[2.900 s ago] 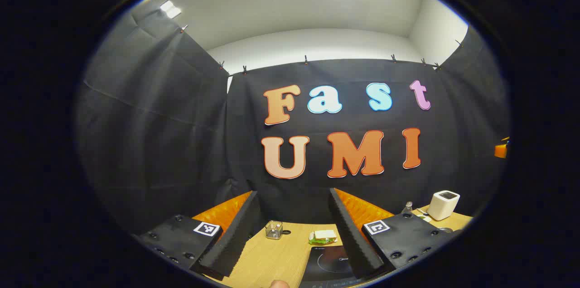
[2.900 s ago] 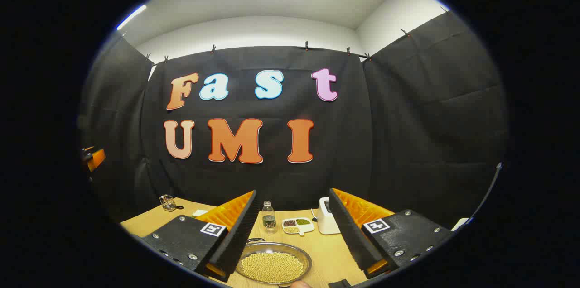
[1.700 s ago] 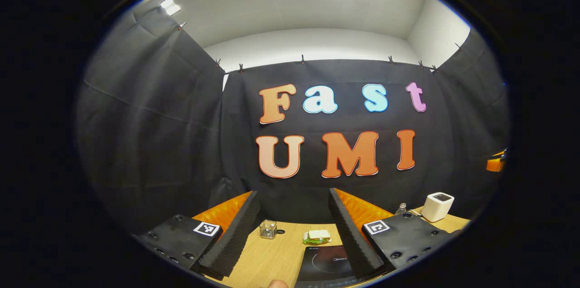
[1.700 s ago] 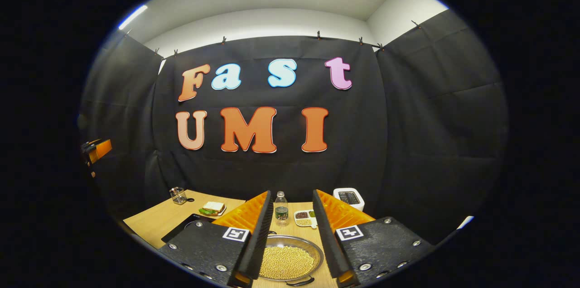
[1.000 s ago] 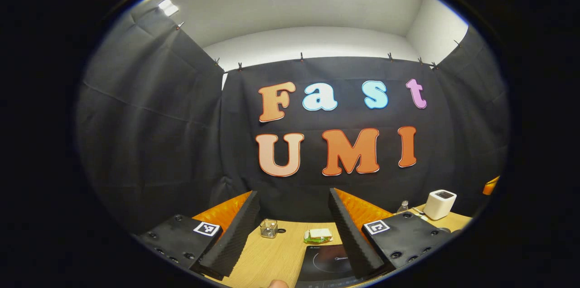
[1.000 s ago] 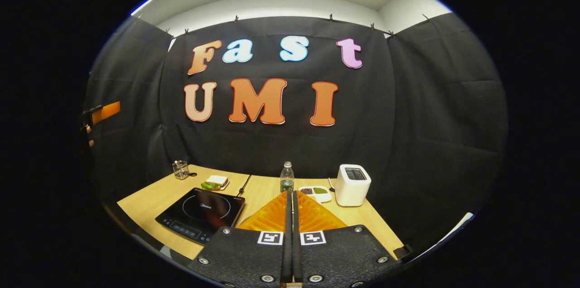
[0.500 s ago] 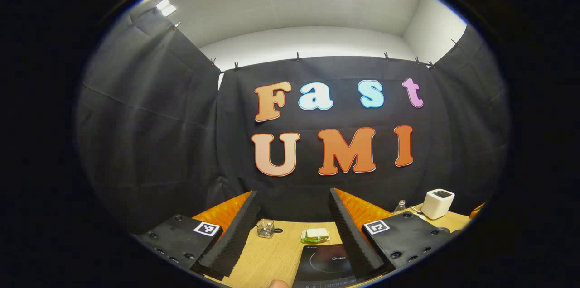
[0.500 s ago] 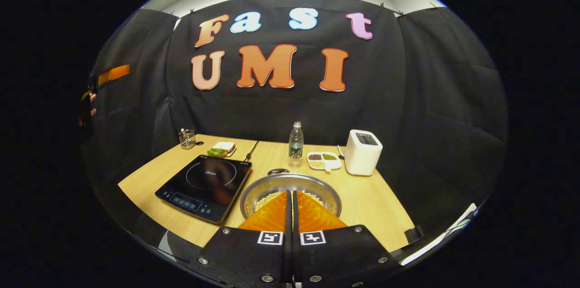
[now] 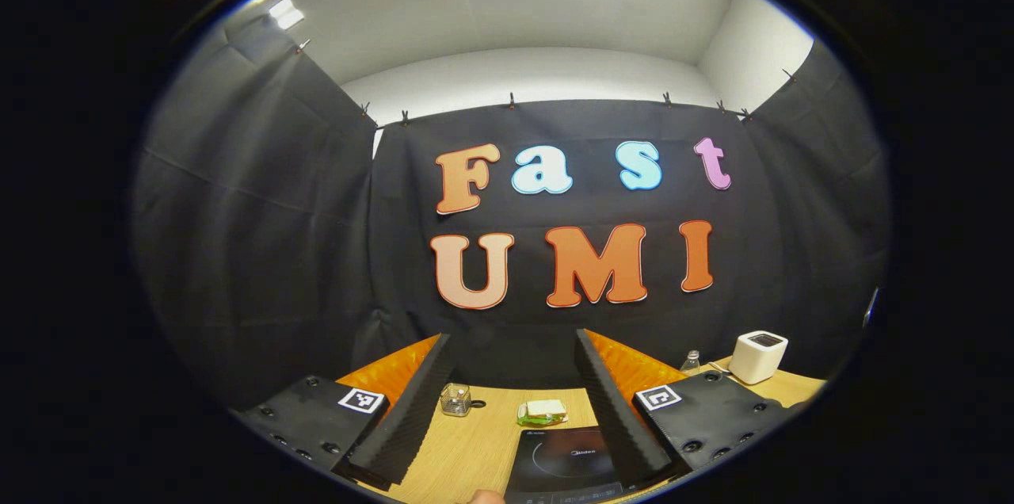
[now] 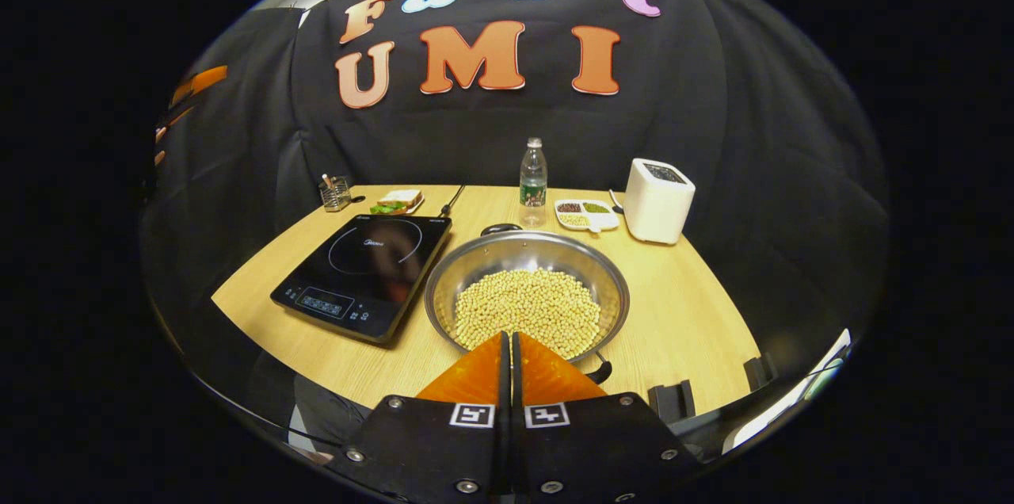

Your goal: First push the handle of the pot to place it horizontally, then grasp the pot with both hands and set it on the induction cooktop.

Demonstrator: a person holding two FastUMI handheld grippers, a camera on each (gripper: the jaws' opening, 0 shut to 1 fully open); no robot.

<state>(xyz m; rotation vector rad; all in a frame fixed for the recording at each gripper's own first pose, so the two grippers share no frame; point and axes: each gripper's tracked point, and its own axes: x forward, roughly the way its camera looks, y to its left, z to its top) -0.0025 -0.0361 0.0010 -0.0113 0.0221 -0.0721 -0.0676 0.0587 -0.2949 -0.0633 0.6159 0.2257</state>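
A steel pot [image 10: 527,286] full of pale beans stands on the wooden table, one loop handle [image 10: 499,229] at its far rim and one [image 10: 600,368] at its near rim. The black induction cooktop [image 10: 364,262] lies just left of it. My right gripper [image 10: 508,339] is shut with nothing in it, its tip above the pot's near rim. In the left gripper view my left gripper [image 9: 511,345] stands open and empty, held above the table's near side, with the cooktop [image 9: 566,460] below its right finger.
Along the table's back stand a water bottle [image 10: 533,183], a white toaster [image 10: 657,200], a divided dish of beans [image 10: 585,214], a sandwich plate [image 10: 398,202] and a small glass jar [image 10: 336,193]. A cord runs back from the cooktop. The toaster [image 9: 758,357] appears at the right.
My right gripper closed from open, then rose and tilted downward, bringing the pot and the whole table into view. My left gripper stayed open and drifted slightly.
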